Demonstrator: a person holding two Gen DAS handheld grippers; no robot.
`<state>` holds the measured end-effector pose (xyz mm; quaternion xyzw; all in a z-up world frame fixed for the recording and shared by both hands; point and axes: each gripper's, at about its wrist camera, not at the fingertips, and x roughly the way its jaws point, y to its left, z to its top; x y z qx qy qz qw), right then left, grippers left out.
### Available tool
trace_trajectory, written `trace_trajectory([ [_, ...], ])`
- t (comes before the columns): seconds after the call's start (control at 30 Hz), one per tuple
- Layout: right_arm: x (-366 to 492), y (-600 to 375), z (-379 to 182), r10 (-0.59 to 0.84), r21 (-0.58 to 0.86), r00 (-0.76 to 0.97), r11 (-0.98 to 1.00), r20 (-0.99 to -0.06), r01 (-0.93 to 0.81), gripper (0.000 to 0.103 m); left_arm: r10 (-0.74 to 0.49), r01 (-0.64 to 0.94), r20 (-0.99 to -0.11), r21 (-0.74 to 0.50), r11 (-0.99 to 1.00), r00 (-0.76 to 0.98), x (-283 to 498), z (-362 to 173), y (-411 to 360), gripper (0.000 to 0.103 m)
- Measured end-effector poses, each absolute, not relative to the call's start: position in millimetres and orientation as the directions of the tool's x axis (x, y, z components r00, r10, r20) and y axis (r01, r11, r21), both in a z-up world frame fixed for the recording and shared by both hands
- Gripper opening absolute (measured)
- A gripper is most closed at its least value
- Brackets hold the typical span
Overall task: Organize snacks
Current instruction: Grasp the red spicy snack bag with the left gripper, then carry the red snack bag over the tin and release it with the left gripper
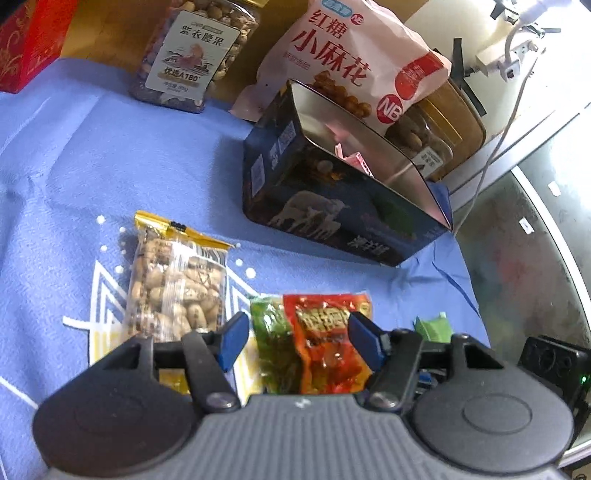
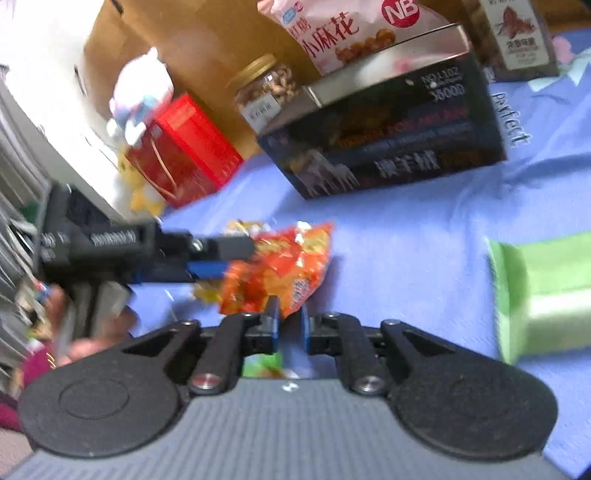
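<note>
My left gripper (image 1: 297, 338) open over red snack pack (image 1: 328, 343); right gripper (image 2: 289, 325) nearly closed, can't tell if gripping; dark tin (image 1: 332, 199) far right.

Right wrist view, blurred. In the near centre, the right tongs (image 2: 289, 325) stand with blue pads close together, pinching the near corner of an orange-red snack packet (image 2: 284, 266) that lies on the blue cloth (image 2: 406, 236) covering the tabletop. From the left, the left tongs (image 2: 221, 258) reach in level, their tips at the packet's left edge; whether they touch it cannot be told. A hand (image 2: 88, 332) shows below them. A green packet (image 2: 543, 295) lies at the right. Farther off stands an open dark tin box (image 2: 388, 147), with a pink snack bag (image 2: 343, 29) behind it, a gold-lidded jar (image 2: 266, 88) to its left, and a red box (image 2: 184, 147) at far left.
</note>
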<state>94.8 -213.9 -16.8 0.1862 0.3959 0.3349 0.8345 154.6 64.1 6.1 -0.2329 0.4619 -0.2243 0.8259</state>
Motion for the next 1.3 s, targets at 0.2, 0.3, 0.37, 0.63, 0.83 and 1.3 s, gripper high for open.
trace_trajectory([
  [0.2, 105.2, -222.4, -14.4, 0.711, 0.596, 0.485, 0.698, -0.510, -0.397, 0.047, -0.591, 0.167, -0.666, -0.588, 0.792, 0.456, 147.6, 7.1, 58.5, 0.060],
  [0.3, 108.7, -216.8, -17.3, 0.719, 0.587, 0.469, 0.693, -0.513, -0.420, 0.049, -0.554, 0.180, -0.687, -0.540, 0.822, 0.470, 145.7, 7.4, 49.4, 0.038],
  [0.37, 109.8, -215.1, -19.1, 0.731, 0.602, 0.464, 0.679, -0.500, -0.420, 0.047, -0.535, 0.179, -0.702, -0.517, 0.837, 0.471, 146.4, 6.0, 46.0, 0.025],
  [0.63, 107.3, -206.7, -13.9, 0.731, 0.569, 0.476, 0.681, -0.489, -0.461, 0.005, -0.583, 0.263, -0.661, -0.525, 0.809, 0.473, 148.0, 20.6, 35.1, 0.012],
  [0.83, 102.2, -198.8, -7.2, 0.717, 0.516, 0.496, 0.697, -0.489, -0.499, 0.005, -0.570, 0.262, -0.671, -0.511, 0.819, 0.474, 149.1, 21.5, 31.1, 0.012],
  [1.3, 101.4, -248.7, -23.0, 0.729, 0.690, 0.500, 0.655, -0.467, -0.310, 0.046, -0.621, 0.216, -0.651, -0.594, 0.775, 0.436, 182.2, 8.2, 38.5, 0.036],
])
